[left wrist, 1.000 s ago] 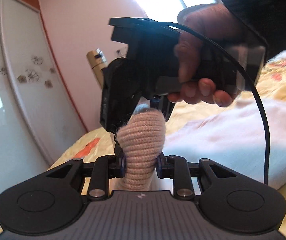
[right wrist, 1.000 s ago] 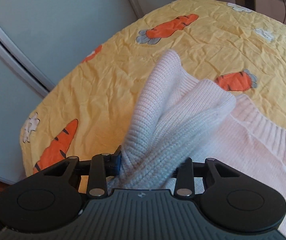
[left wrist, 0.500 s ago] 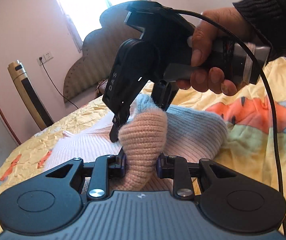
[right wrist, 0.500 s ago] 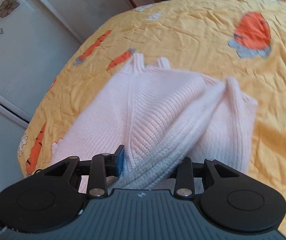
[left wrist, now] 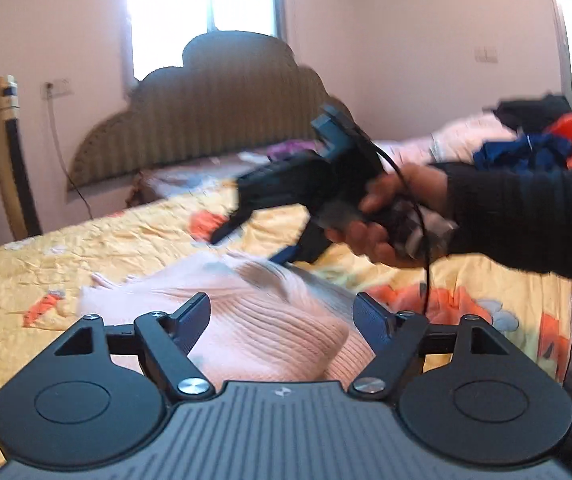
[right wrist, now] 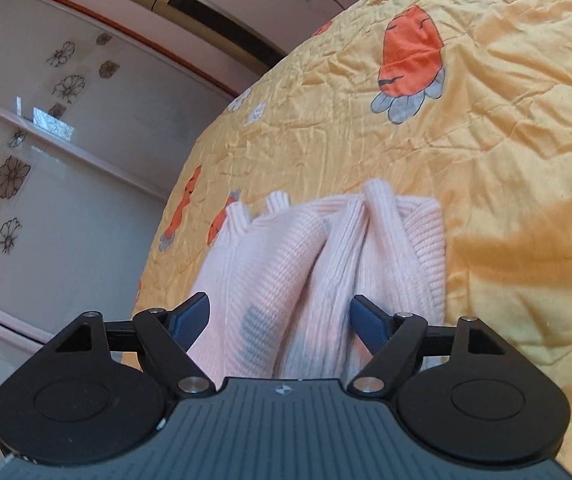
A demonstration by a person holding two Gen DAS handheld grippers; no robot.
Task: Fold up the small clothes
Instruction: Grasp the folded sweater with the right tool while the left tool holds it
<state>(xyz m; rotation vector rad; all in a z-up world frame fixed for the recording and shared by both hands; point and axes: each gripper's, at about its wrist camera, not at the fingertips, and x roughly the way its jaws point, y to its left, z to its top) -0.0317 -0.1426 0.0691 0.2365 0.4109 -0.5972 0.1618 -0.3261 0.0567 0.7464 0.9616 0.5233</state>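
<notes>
A pale pink knit sweater (left wrist: 254,320) lies folded over on the yellow carrot-print bedspread (left wrist: 86,248). My left gripper (left wrist: 282,320) is open just above it, jaws wide apart with the knit between and below them. My right gripper (right wrist: 280,320) is open too, over the same sweater (right wrist: 325,252), whose folds bunch between its spread fingers. In the left wrist view the right gripper (left wrist: 254,236) is held by a hand in a dark sleeve, just past the sweater, blurred.
A dark scalloped headboard (left wrist: 206,108) and a window stand behind the bed. A pile of dark, blue and red clothes (left wrist: 533,144) lies at the back right. A mirrored wardrobe (right wrist: 46,160) and a gold tower heater (right wrist: 206,20) stand beside the bed.
Both grippers were shut on the sweater's edge and carried it over. Now both have opened and let it go, and the sweater lies folded on the bed.
</notes>
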